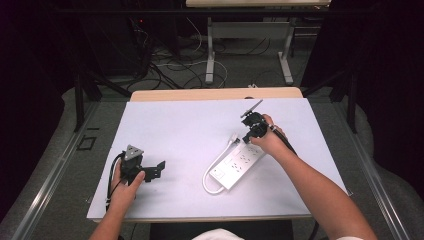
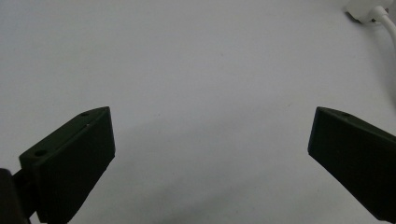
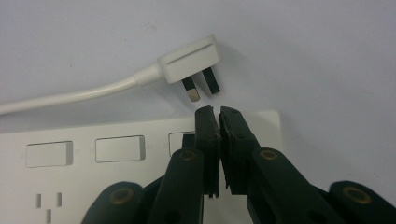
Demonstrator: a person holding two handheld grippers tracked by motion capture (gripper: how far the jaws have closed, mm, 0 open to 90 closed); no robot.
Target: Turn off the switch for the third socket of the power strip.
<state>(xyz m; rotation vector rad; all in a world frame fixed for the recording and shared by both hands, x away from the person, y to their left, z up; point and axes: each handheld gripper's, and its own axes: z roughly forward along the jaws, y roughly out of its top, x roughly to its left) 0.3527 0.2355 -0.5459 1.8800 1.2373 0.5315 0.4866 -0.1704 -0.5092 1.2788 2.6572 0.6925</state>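
Power strip (image 1: pixel 237 164) lies right of centre on white table (image 1: pixel 175 125), plug (image 3: pixel 189 63) loose beside its far end. Your right gripper (image 3: pixel 219 112) hovers over that end, jaws nearly closed, empty. Left gripper (image 2: pixel 210 140) wide open, empty, well apart. Probably pre-grasp: open jaws, reach plug.

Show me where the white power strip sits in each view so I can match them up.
High view: white rectangular power strip lies right of centre, under the right tool.
Left gripper view: only its white cable and a white corner, top right.
Right gripper view: strip crosses the lower half, beneath the closed jaws.
Shared landmark: the white cable.
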